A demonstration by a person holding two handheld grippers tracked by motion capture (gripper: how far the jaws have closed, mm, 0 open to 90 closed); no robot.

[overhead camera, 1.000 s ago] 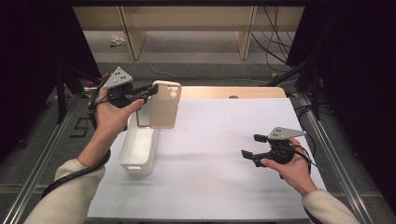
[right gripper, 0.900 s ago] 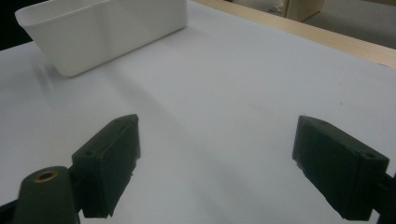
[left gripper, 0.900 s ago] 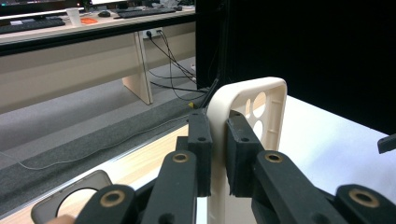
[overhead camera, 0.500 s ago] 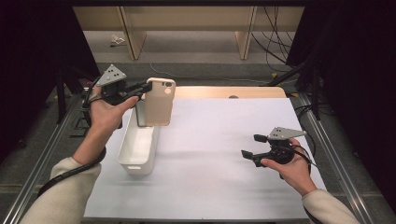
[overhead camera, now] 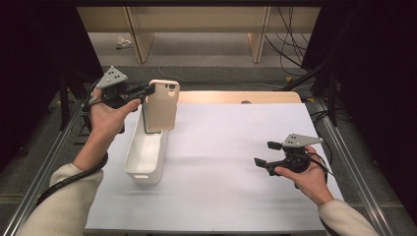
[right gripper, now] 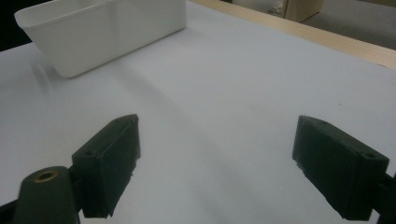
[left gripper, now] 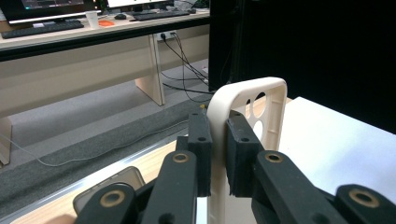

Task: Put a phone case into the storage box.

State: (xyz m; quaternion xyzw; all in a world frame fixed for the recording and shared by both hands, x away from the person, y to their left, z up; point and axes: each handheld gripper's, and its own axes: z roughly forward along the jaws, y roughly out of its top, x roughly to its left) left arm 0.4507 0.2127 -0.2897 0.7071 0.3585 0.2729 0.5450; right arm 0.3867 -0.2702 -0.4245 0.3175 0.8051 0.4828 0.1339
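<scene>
A: What sits on the white-topped bench (overhead camera: pixel 231 162)?
B: A long white plastic bin (overhead camera: pixel 143 156) near its left edge.
A: And the beige rubbery phone case (overhead camera: pixel 162 104)?
B: Upright above the bin's far end, pinched by its edge in the left tool (overhead camera: pixel 145 90).
A: The right tool (overhead camera: pixel 263 153)?
B: Jaws wide apart, holding nothing, low by the bench's right edge.

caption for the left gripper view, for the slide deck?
Left gripper clamped on the rim of a beige phone case, held upright above the table edge, desks behind.
</scene>
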